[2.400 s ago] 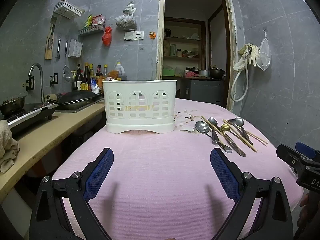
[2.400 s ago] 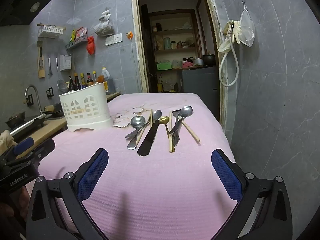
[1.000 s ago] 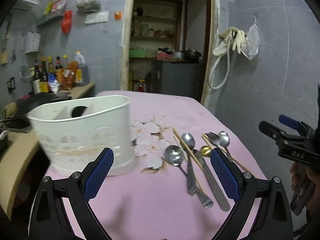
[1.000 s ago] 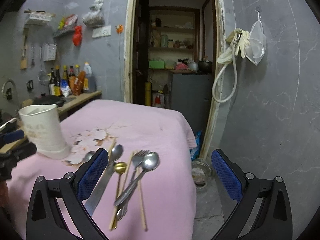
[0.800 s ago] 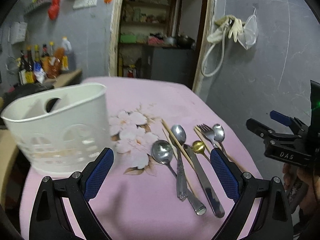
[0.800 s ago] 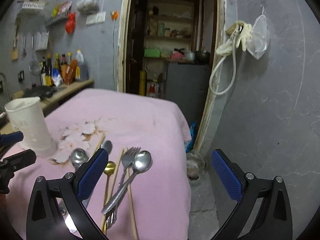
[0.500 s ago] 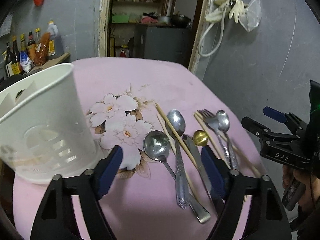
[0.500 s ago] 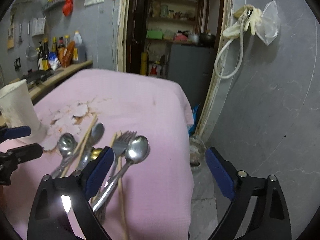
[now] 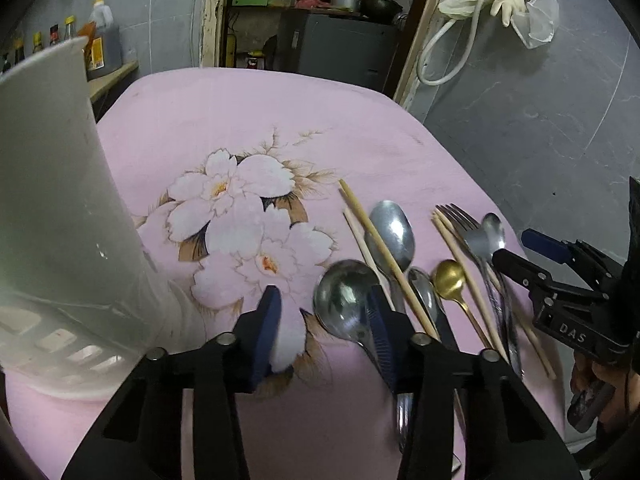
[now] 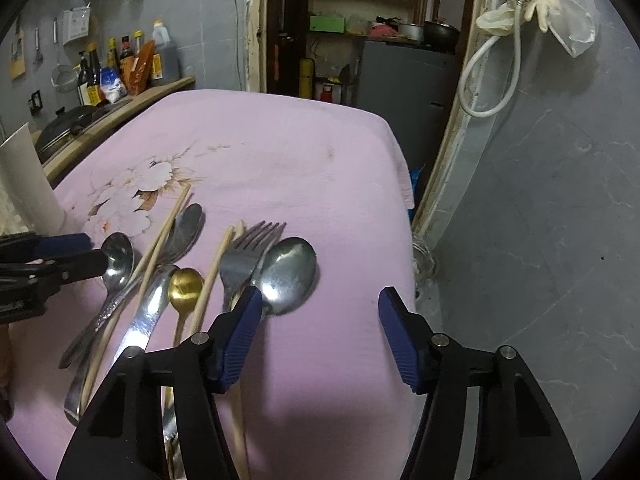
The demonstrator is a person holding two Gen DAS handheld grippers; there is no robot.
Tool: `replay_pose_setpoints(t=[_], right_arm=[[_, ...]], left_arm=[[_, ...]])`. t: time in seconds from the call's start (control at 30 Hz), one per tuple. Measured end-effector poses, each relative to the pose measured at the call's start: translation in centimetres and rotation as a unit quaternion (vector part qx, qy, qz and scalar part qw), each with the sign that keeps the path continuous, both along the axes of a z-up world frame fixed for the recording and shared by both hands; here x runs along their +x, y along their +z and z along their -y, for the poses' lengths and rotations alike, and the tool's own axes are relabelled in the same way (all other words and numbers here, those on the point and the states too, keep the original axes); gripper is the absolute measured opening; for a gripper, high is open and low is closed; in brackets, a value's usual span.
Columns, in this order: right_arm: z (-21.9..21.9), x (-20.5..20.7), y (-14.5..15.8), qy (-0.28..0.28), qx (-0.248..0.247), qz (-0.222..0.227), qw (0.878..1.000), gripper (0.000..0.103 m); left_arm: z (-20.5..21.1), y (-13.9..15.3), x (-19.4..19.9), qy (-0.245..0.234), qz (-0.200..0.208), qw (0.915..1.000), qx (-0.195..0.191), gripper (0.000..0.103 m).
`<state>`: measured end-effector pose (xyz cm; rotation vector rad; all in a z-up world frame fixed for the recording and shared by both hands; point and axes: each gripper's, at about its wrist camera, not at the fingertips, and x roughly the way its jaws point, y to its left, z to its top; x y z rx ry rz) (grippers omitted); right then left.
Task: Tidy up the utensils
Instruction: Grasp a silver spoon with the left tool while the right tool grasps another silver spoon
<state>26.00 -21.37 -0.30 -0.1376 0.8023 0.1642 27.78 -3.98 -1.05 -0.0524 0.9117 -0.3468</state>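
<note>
Several utensils lie side by side on the pink cloth (image 9: 248, 120): a round steel spoon (image 9: 344, 304), an oval spoon (image 9: 390, 232), chopsticks (image 9: 384, 256), a knife (image 9: 424, 288), a gold spoon (image 9: 450, 276), a fork (image 9: 460, 220) and a large spoon (image 10: 288, 272). A white caddy (image 9: 52, 208) stands close on the left. My left gripper (image 9: 324, 320) hovers over the round spoon's bowl, its jaws closing, pads not pressing it. My right gripper (image 10: 320, 312) hangs beside the large spoon and fork (image 10: 248, 248), jaws closing, only cloth between them.
The table's right edge (image 10: 404, 184) drops to the floor by a grey tiled wall (image 10: 540, 200). A doorway (image 10: 360, 20) opens behind the table. A counter with bottles (image 10: 120, 68) runs along the left. A hand (image 9: 596, 372) holds the right gripper.
Both grippers have come forward and down toward the row of utensils. The jaws of both have narrowed. The caddy has slid to the left edge of the left wrist view.
</note>
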Motion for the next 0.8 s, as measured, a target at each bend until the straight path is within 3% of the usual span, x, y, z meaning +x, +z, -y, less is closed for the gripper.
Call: replay_pose_setpoints(t=[0.4,0.5,0.67,0.8], right_arm=[[-1.4,1.0,-0.5,0.023,-0.008,-0.006,1.000,0.061],[-1.7,1.1,-0.5,0.020,-0.012,-0.002,1.000,0.061],[-1.2,0.9,-0.6,0.007,0.007,0.001,1.000,0.061],[-1.7,0.9,-0.6,0.001,0.000,0.002,1.000,0.061]], left_arm=[[-1.0,-0.5,0.7,-0.031,-0.022,0.9986,-0.037,0.034],[-0.7,-0.6,0.9,-0.036,-0.027,0.9981,-0.042,0.020],[-0.8,-0.5,0.8,-0.036,-0.028,0.9972,-0.058,0.009],[-1.1,-0.2,0.4,-0.042,-0.020,0.9964,-0.071,0.005]])
